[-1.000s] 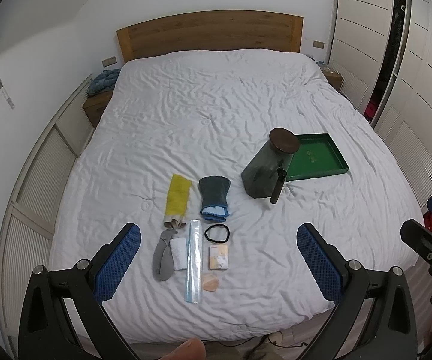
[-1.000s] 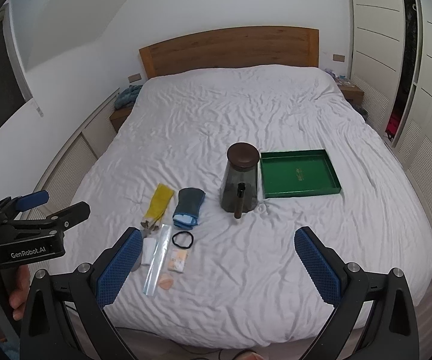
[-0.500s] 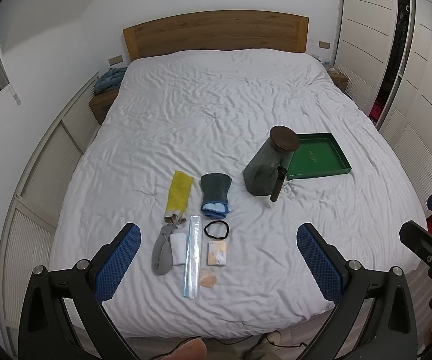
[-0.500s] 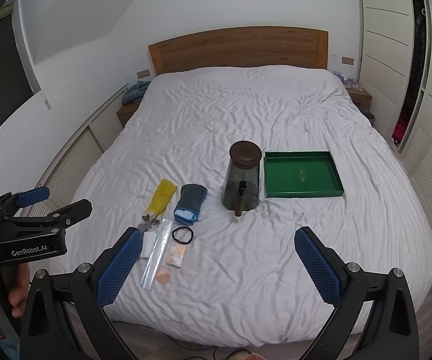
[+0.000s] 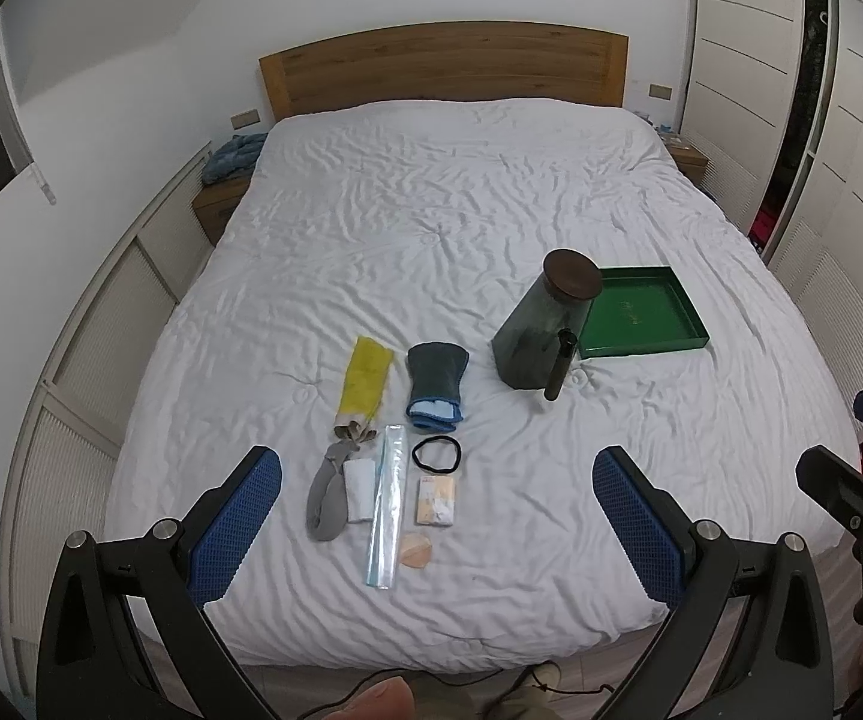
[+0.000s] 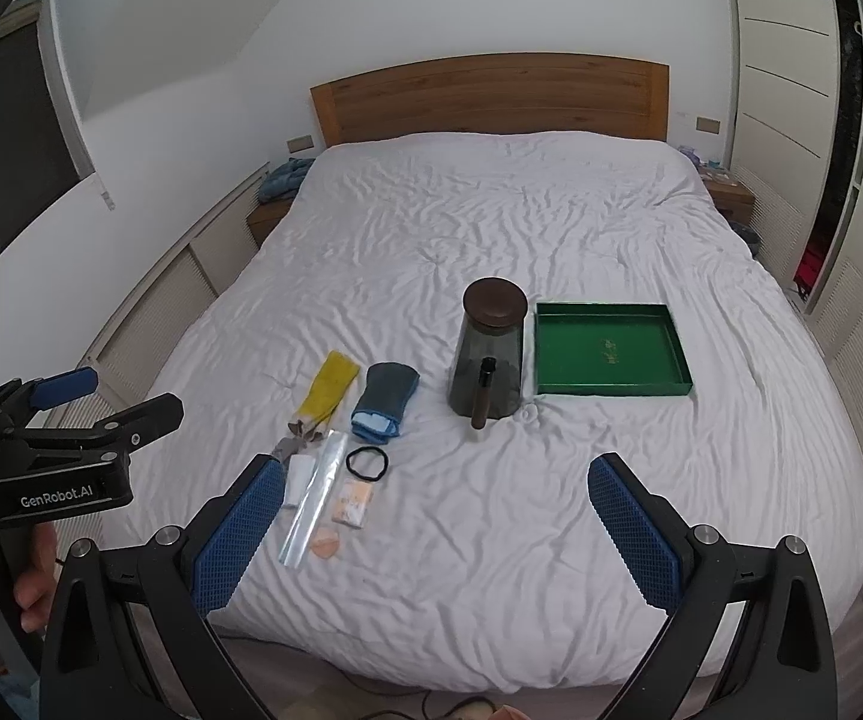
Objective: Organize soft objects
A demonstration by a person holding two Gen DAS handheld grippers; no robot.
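Note:
Small soft items lie near the foot of the white bed (image 5: 431, 228): a yellow cloth (image 5: 364, 375), a dark grey and blue folded cloth (image 5: 436, 381), a grey sock (image 5: 328, 495), a white roll (image 5: 357, 487), a black hair band (image 5: 436, 455), a clear plastic sleeve (image 5: 386, 504), a small packet (image 5: 436, 501) and a beige puff (image 5: 416, 557). A green tray (image 6: 608, 349) sits to the right of a dark jar (image 6: 488, 354) with a brown lid. My left gripper (image 5: 437, 522) and right gripper (image 6: 436, 525) both hover open before the bed's foot, holding nothing.
A wooden headboard (image 5: 443, 69) backs the bed. White wardrobe doors (image 5: 743, 60) run along the right, panelled low cabinets (image 5: 131, 312) along the left. A blue garment (image 5: 233, 157) lies on the left nightstand. A shoe tip (image 5: 371, 703) shows at the bottom.
Both grippers have drifted slightly back and leftward, so the bed and items sit a little further right in view. Nothing on the bed moved; the jaws stayed open.

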